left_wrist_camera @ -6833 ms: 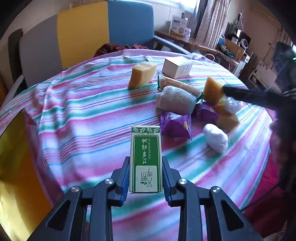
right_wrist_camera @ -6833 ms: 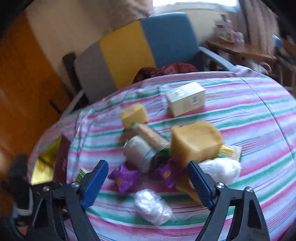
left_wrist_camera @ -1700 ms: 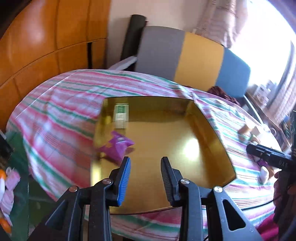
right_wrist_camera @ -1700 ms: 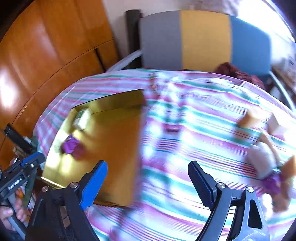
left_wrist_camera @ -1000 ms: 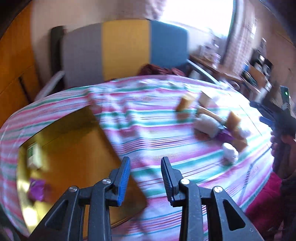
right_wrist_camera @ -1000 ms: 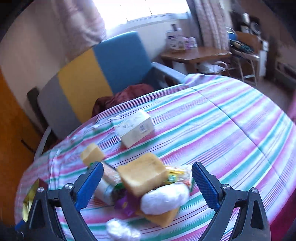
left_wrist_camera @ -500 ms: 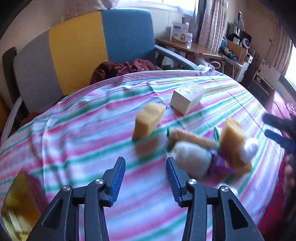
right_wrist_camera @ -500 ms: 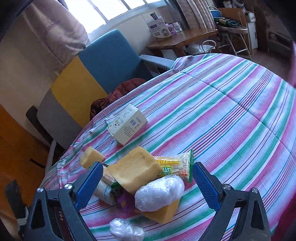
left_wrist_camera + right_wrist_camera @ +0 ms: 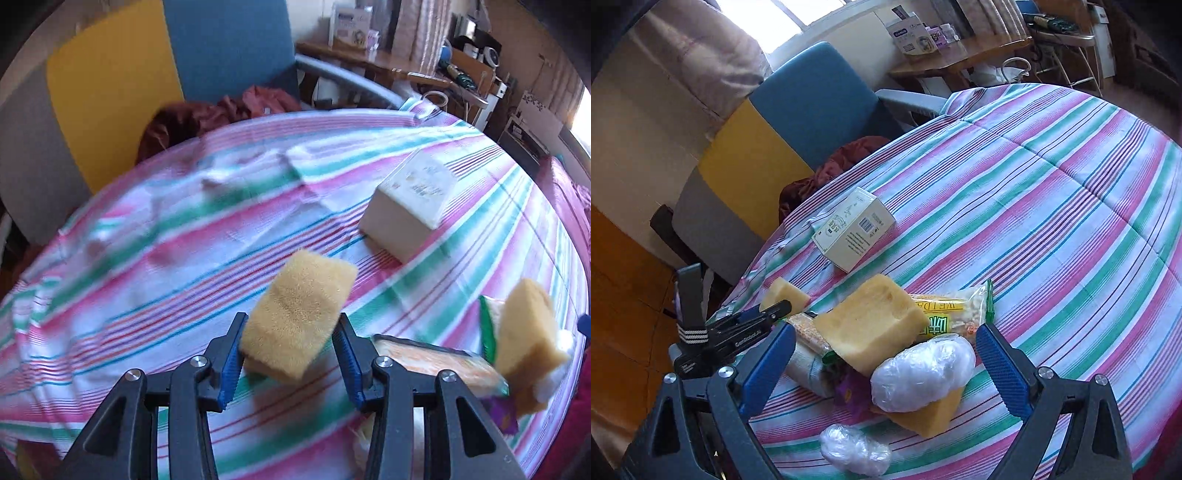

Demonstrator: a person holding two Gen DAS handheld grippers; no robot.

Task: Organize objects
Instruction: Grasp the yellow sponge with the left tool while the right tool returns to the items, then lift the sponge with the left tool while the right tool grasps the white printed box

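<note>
Grasp step: left tongs [image 9: 290, 354] are closing around the yellow sponge [image 9: 297, 314] lying between their pads on the striped counter [image 9: 147, 295], contact not yet certain. Right tongs [image 9: 882, 369] are hanging wide over the pile. Next move is calling for a firm squeeze, then a lift.

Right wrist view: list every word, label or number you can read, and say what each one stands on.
"WEIDA", seen upside down: clear snack packet in the pile.
One large green Chinese character on the same packet: cut off, not readable.
Barcode and small print on the cream box: too small to read.
White lettering on the left gripper arm: too blurred to read.
Boxes on the far desk: print too small.
</note>
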